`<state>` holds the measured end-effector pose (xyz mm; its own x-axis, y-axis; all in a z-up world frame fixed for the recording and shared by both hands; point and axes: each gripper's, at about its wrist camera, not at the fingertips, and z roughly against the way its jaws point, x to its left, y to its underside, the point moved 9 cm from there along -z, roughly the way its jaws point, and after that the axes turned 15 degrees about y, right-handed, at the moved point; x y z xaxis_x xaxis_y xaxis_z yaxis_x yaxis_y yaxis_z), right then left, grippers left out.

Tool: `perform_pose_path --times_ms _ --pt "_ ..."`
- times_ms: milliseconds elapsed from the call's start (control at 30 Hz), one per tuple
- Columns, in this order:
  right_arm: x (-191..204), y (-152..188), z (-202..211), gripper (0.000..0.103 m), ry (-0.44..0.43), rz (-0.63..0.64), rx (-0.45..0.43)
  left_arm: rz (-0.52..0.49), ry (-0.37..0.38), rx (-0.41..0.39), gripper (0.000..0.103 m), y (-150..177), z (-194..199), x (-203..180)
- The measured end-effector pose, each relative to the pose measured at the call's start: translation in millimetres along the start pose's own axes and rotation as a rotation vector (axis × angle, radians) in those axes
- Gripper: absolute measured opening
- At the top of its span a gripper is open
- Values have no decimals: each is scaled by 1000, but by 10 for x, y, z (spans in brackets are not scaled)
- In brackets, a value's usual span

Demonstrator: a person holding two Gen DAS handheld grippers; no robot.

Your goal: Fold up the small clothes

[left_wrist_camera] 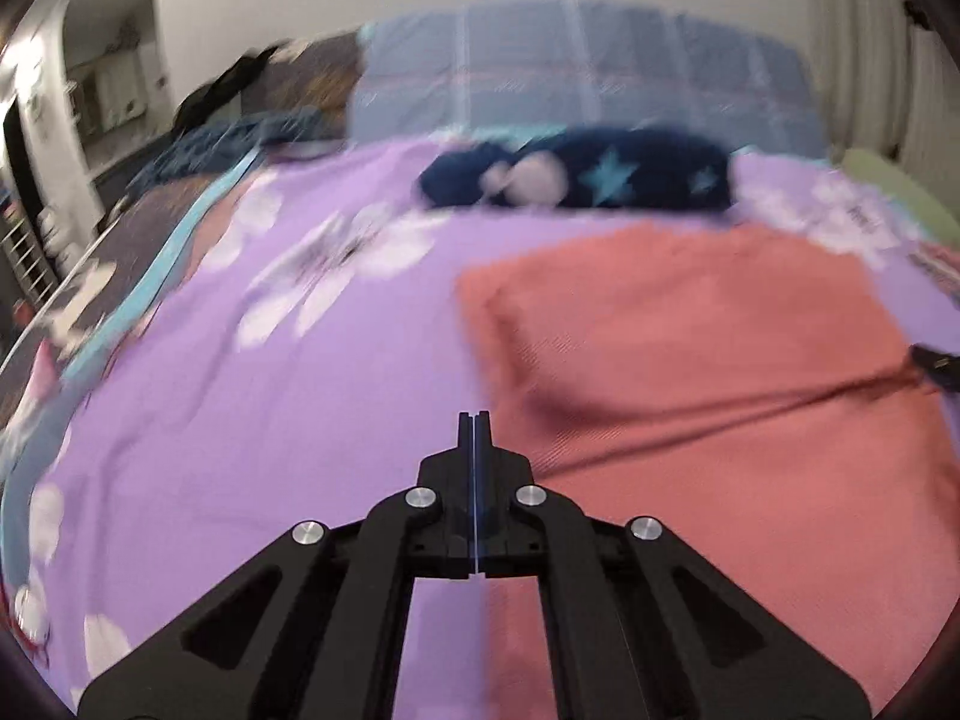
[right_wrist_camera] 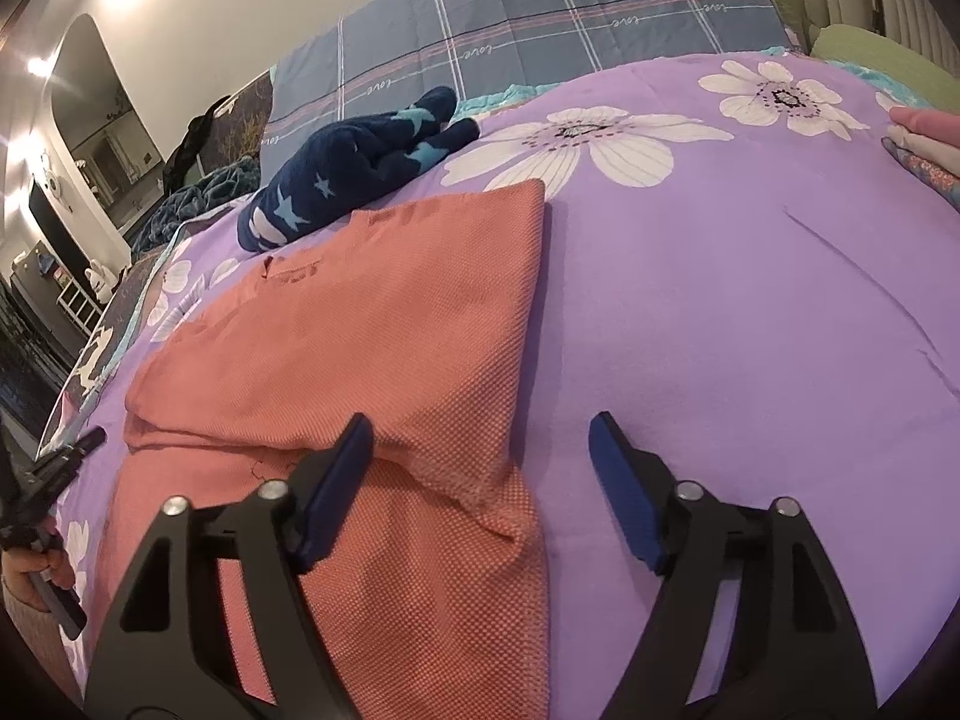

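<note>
A salmon knitted garment [left_wrist_camera: 690, 360] [right_wrist_camera: 360, 312] lies flat on the purple flowered bed cover [left_wrist_camera: 270, 420] [right_wrist_camera: 750, 300], with one layer folded over another. My left gripper [left_wrist_camera: 474, 420] is shut with nothing visible between its fingers, and it hovers at the garment's left edge. It also shows at the left border of the right wrist view, the left gripper [right_wrist_camera: 66, 450] held by a hand. My right gripper [right_wrist_camera: 480, 438] stands open above the garment's near right edge, its blue pads clear of the cloth. The left wrist view is blurred.
A crumpled navy garment with light-blue stars [left_wrist_camera: 576, 177] [right_wrist_camera: 354, 162] lies beyond the salmon one. A blue plaid quilt [right_wrist_camera: 540, 18] covers the head of the bed. Folded clothes [right_wrist_camera: 924, 144] are stacked at the far right, beside a green pillow [right_wrist_camera: 888, 54].
</note>
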<state>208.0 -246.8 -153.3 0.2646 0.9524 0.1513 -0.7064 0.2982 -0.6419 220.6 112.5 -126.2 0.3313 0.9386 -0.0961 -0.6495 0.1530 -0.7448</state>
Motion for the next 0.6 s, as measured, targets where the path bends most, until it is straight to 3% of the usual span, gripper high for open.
perform_pose_path --times_ms 67,167,267,300,367,400,433,467,600 --pt "-18 -27 22 51 -21 -26 -2 -19 59 -8 0 -122 -99 -189" --pt "-25 -52 22 40 -30 -33 3 -10 106 16 2 -210 -391 -316" --pt "-12 -66 7 37 -18 -18 12 63 61 120 19 -52 -855 -118" --pt "-10 -88 4 37 -15 -14 14 86 66 143 19 24 -953 -69" --pt "-8 -177 -11 38 1 -5 19 107 99 120 19 12 -892 -43" --pt "-5 -231 -33 43 7 -1 26 111 103 124 20 29 -894 -38" --pt "9 -313 -80 59 11 6 41 109 104 118 20 50 -903 -36" --pt "21 -406 -131 66 9 3 46 106 99 120 20 56 -910 -35" --pt "72 -754 -506 66 -7 -32 99 54 44 127 20 29 -895 -97"
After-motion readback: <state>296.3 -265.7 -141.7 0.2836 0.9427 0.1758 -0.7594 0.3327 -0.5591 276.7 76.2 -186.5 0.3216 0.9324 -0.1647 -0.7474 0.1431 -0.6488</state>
